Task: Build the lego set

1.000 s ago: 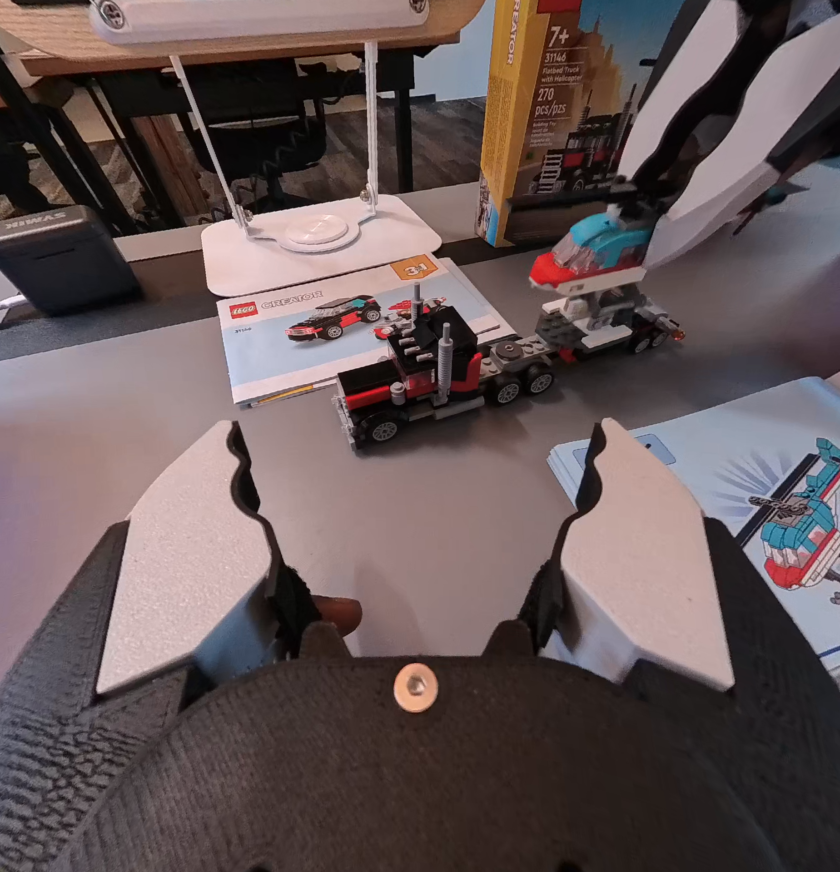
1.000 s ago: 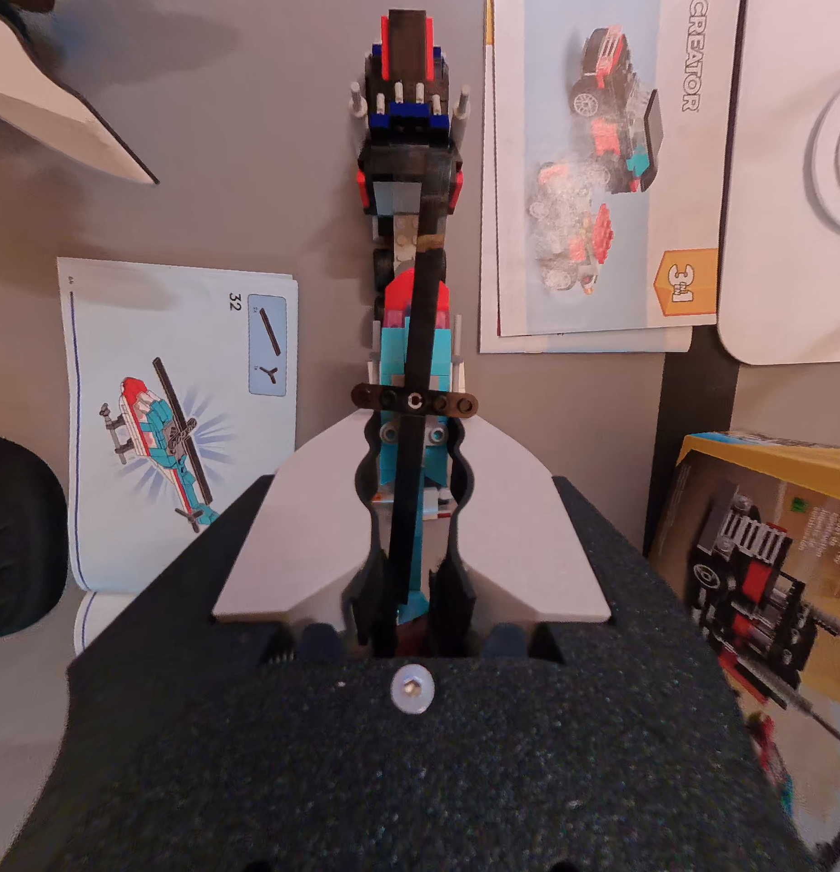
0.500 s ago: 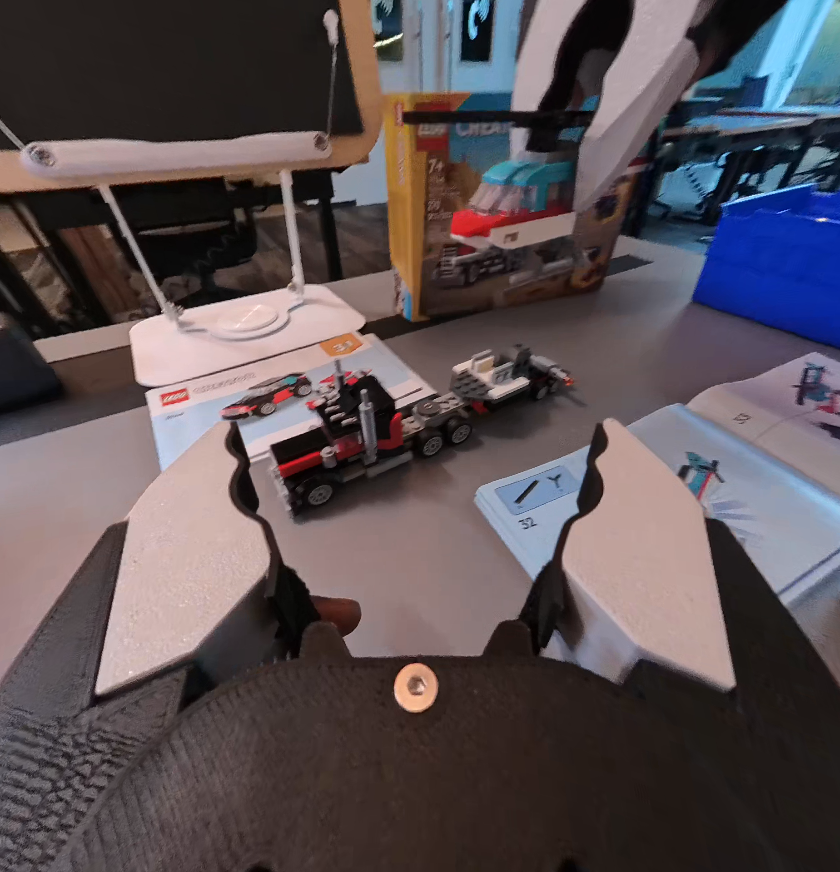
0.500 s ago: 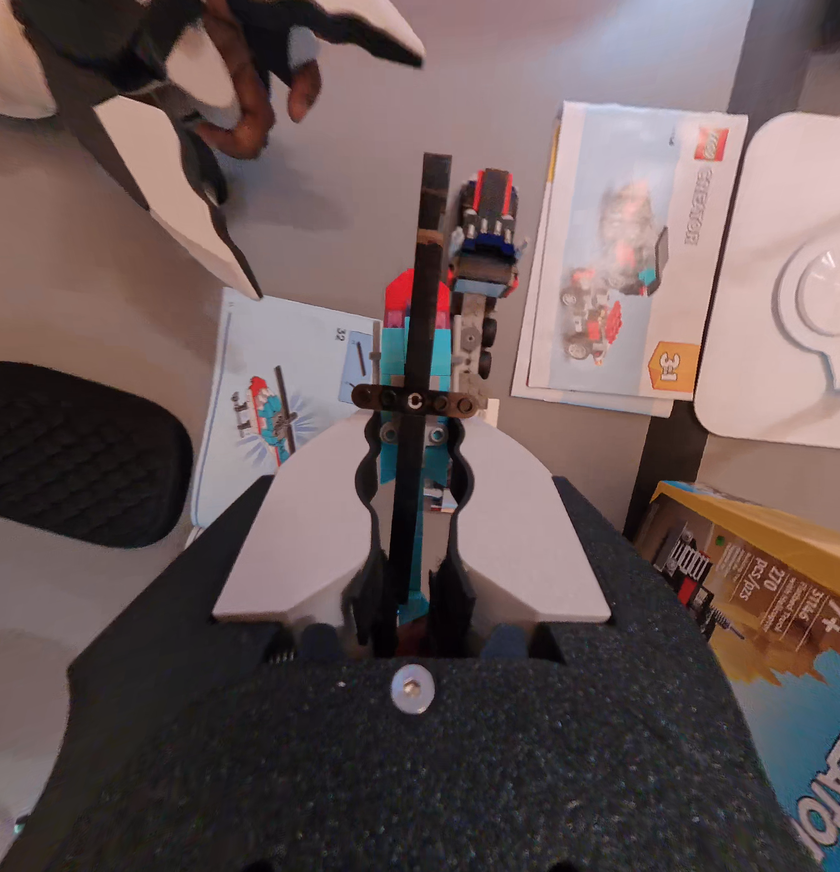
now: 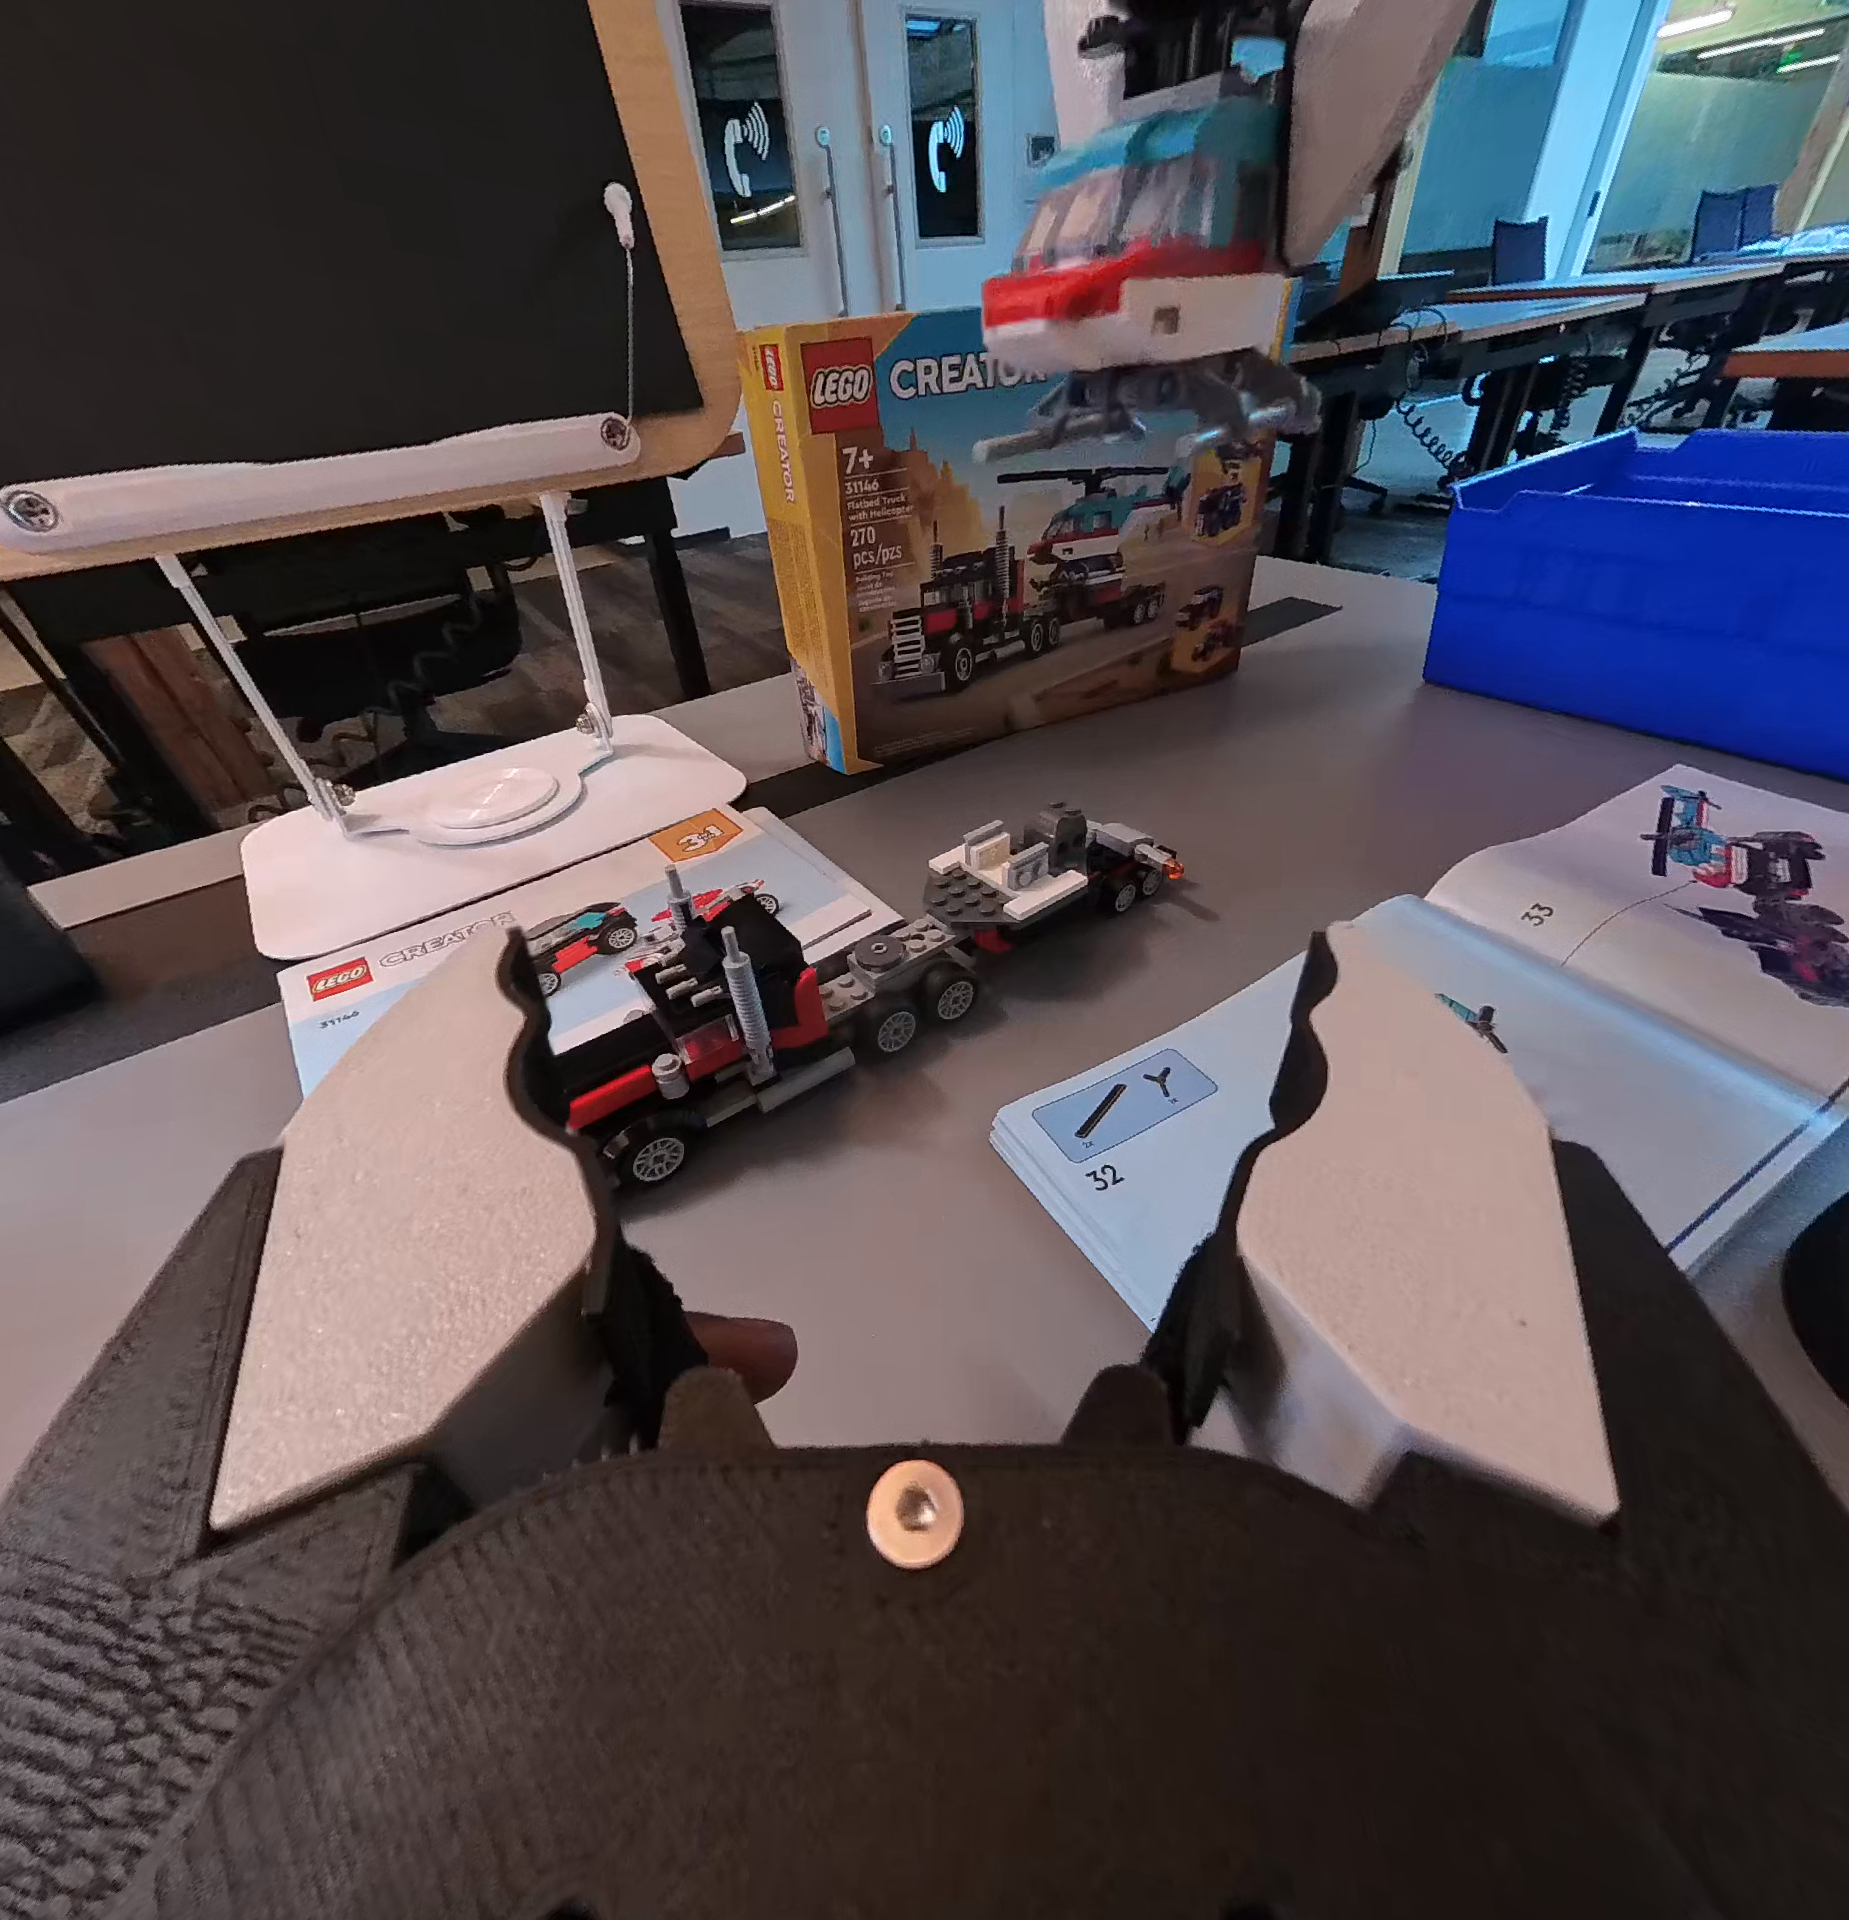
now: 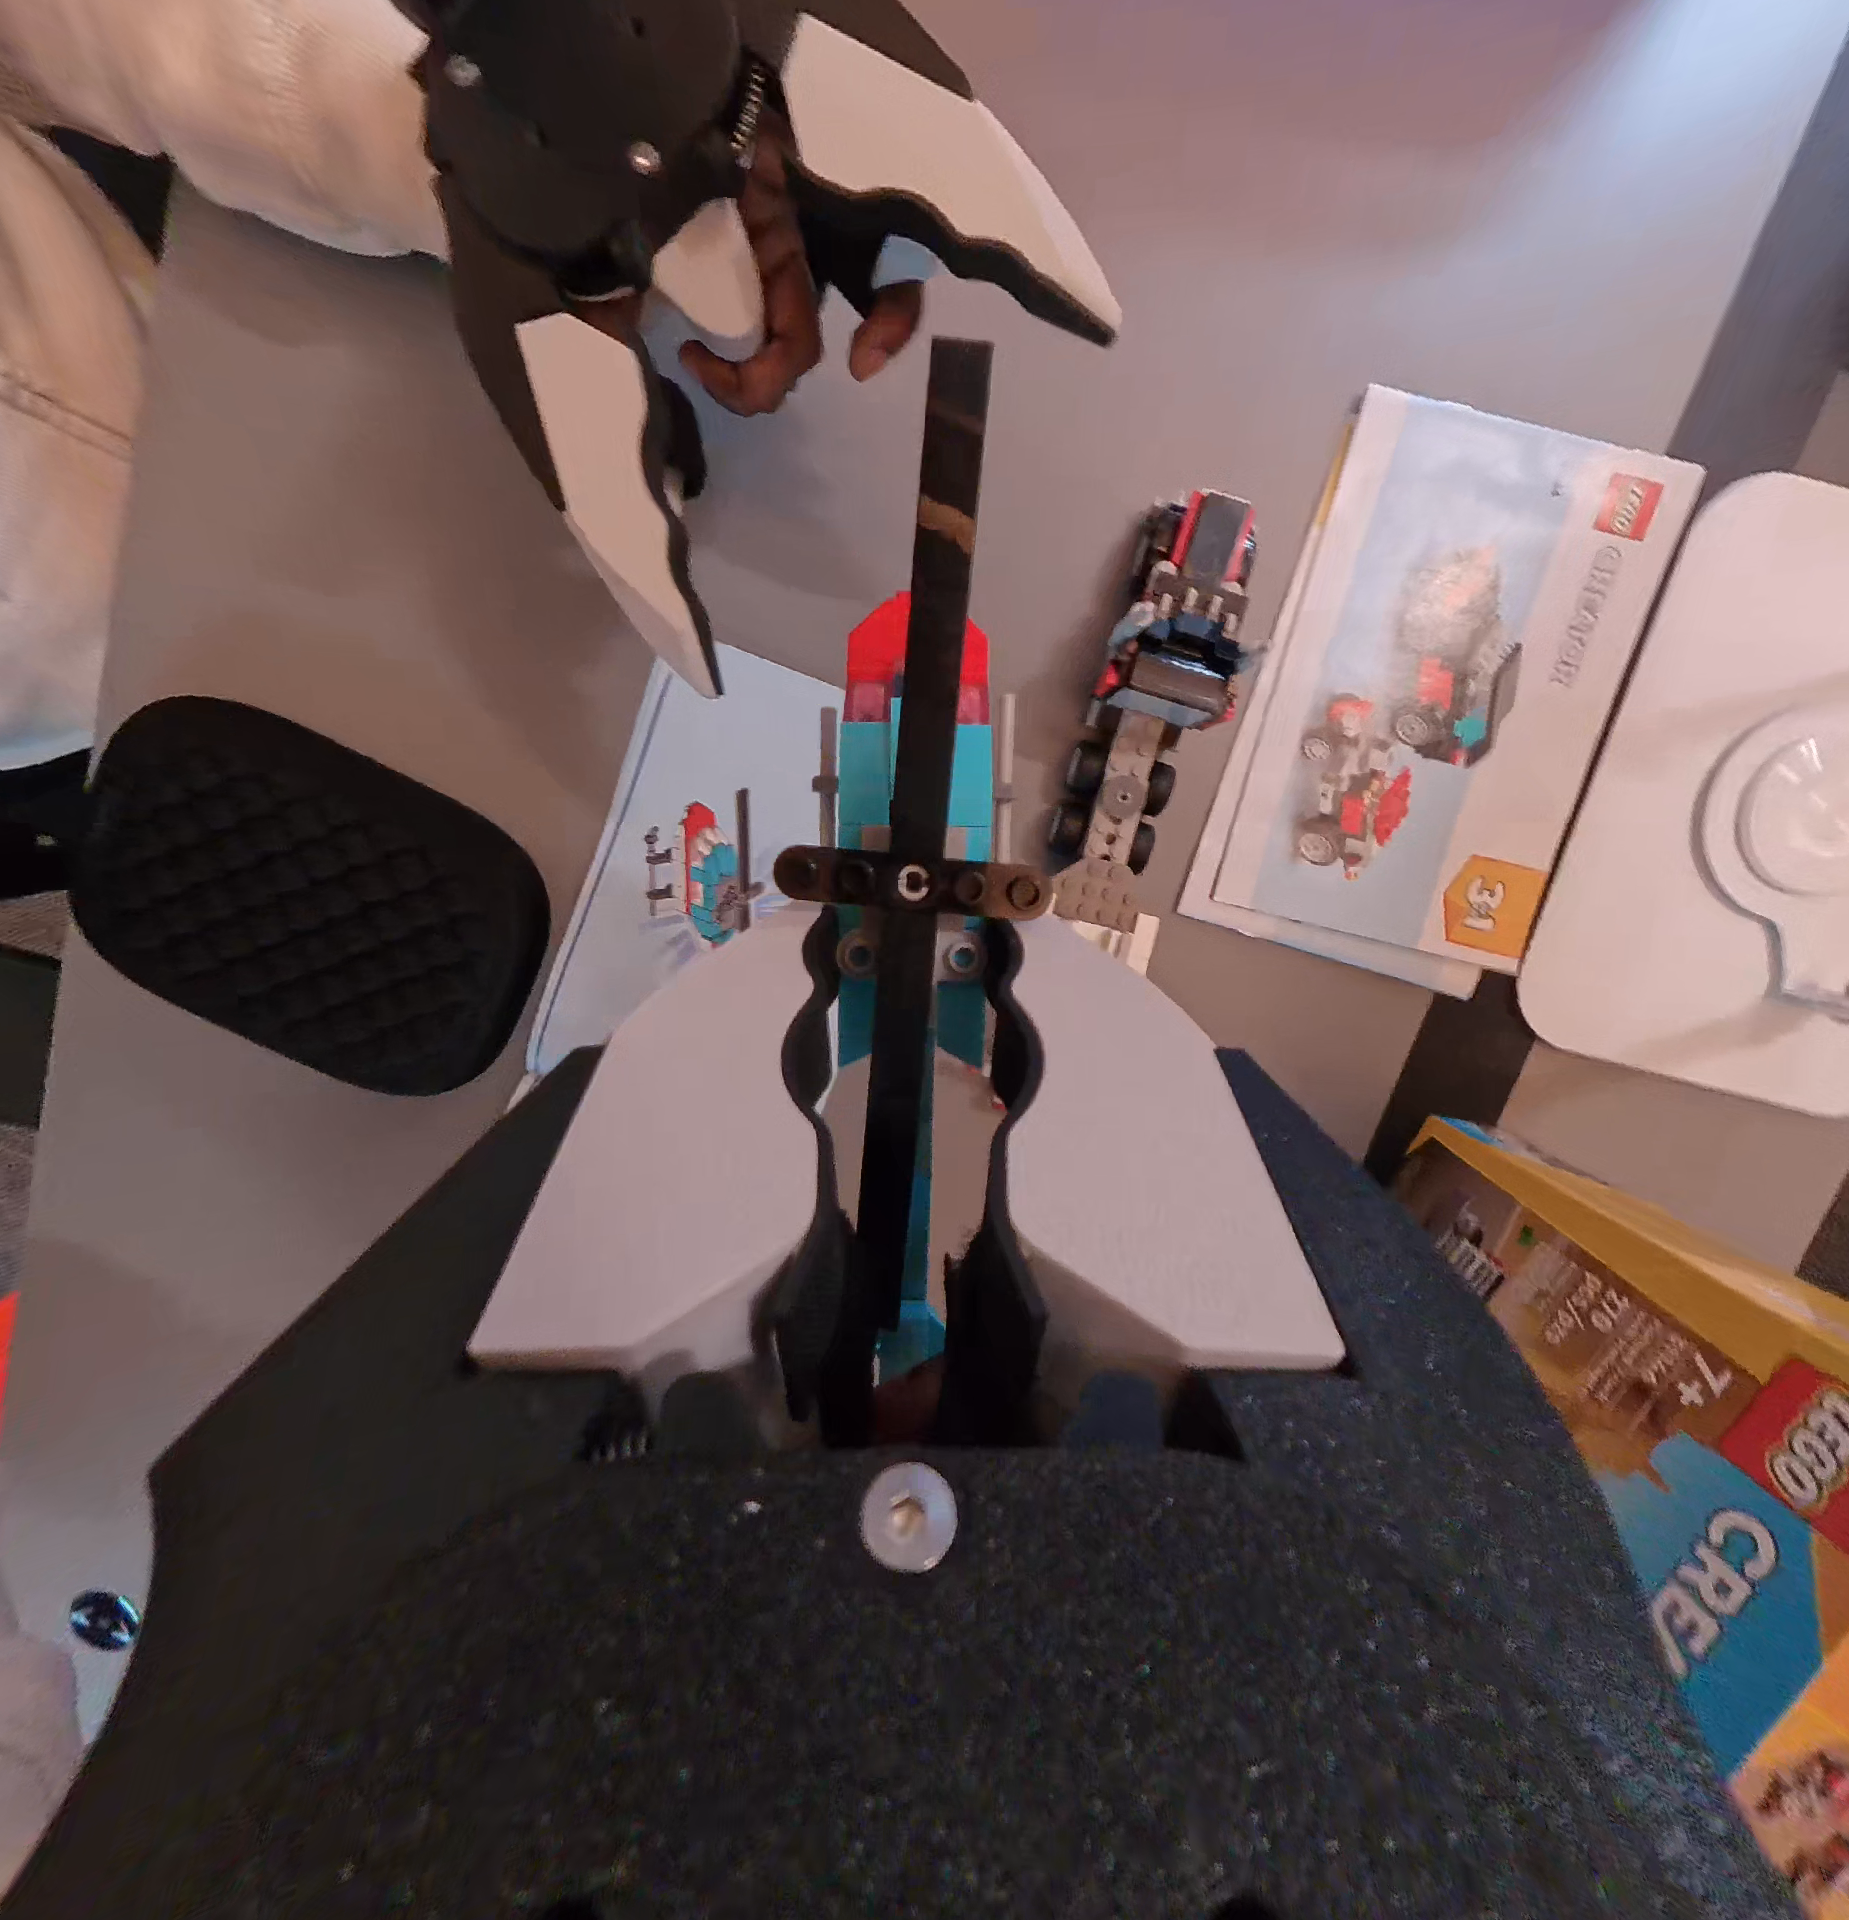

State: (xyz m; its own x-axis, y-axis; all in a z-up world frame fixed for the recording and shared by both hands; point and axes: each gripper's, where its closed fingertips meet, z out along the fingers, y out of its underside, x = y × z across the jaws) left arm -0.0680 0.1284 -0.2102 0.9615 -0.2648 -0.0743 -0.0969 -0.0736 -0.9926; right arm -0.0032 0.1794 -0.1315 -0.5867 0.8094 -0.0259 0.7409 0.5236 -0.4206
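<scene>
My right gripper (image 6: 909,935) is shut on the teal, red and white helicopter (image 6: 868,779) and holds it in the air, its black rotor blade (image 6: 946,623) pointing forward. In the left wrist view the helicopter (image 5: 1128,270) hangs blurred high above the table under the right gripper (image 5: 1346,125). The black and red truck (image 5: 795,1018) with its flatbed trailer (image 5: 1045,873) stands on the grey table; the trailer bed is bare. The truck also shows in the right wrist view (image 6: 1159,707). My left gripper (image 5: 915,966) is open and empty, just in front of the truck.
An open instruction booklet (image 5: 1522,1039) lies right of the truck, and a closed booklet (image 5: 432,966) behind it. The set's box (image 5: 1003,540) stands at the back, beside a white stand base (image 5: 484,810). A blue bin (image 5: 1678,592) is at the far right. A black pad (image 6: 307,894) lies nearby. My hands' fingertips stand some 12 cm from each other.
My right gripper has lifted the helicopter off the trailer and carried it high above the table. My left gripper stayed open and tilted upward, nearer the truck.
</scene>
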